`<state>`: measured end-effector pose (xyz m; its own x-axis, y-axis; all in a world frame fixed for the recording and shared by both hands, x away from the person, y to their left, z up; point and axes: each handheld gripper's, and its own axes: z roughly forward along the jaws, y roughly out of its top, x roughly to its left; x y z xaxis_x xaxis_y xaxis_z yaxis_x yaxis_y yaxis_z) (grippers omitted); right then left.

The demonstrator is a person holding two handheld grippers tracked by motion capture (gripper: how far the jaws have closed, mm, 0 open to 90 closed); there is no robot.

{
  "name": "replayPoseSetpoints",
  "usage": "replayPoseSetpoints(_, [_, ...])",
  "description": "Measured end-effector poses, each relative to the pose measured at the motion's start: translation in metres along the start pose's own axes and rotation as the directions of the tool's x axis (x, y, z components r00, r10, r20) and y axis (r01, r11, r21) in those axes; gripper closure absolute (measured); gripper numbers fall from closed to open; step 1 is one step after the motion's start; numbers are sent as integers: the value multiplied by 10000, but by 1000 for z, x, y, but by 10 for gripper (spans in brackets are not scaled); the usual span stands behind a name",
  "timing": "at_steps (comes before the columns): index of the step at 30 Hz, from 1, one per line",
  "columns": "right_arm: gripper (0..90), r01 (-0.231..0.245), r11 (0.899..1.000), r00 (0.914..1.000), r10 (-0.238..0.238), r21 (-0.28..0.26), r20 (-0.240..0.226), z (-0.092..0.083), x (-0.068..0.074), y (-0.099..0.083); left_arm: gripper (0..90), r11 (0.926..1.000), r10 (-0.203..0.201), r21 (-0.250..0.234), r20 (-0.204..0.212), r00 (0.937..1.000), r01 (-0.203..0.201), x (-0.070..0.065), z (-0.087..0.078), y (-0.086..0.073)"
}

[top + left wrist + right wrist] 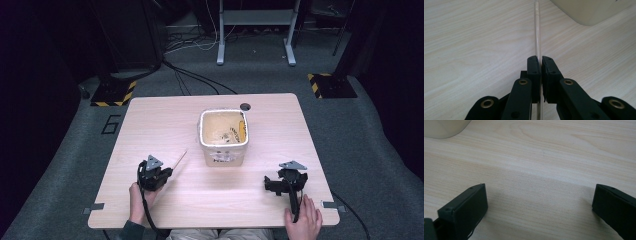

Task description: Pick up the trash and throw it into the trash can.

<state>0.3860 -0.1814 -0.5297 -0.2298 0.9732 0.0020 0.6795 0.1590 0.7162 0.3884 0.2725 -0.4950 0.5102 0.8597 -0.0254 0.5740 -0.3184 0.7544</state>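
**Thin stick pinched at the left, wide jaws idle at the right**

High view: a pale wood-grain table (210, 195) with rounded corners carries a square, off-white tub (223, 138) near its middle. The tub's walls are smooth and slightly tapered, with a label on the near side. Its inside is stained yellowish, with some small dark and orange bits that are too small to name. The left gripper (169, 173), black with a grey three-cornered plate on top, sits near the table's front left. A slim, straight, light wooden stick (179, 160) runs from its tip up and to the right, toward the tub but apart from it. The right gripper (270, 186) rests near the front right, well apart from the tub.

Left gripper view: the two black, matte jaws are pressed together on the stick (538, 37), which runs straight up between the pads, thin and round, over the streaked grain. A corner of the tub (589, 12) shows at the upper right.

Right gripper view: the blocky black jaws stand spread wide over bare wood, nothing between them. The tub's rounded corner (444, 128) shows at the upper left.
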Motion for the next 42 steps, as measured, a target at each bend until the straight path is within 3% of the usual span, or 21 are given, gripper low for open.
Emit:
replayPoseSetpoints(10, [0,-1,10000,10000,1,2,-1,0,0,0,853,9994,233,-264,-10,9997,-234,1,-6,16])
replayPoseSetpoints(27, [0,1,10000,10000,-1,2,-25,0,0,0,853,9968,318,-735,207,9993,-302,5,-10,39])
replayPoseSetpoints(36, [0,-3,10000,10000,3,1,2,0,0,0,853,9943,11,-1063,379,9993,30,7,-13,48])
replayPoseSetpoints(42, [0,1,10000,10000,-1,-1,2,0,0,0,853,9946,276,-1012,356,9990,-239,5,-15,57])
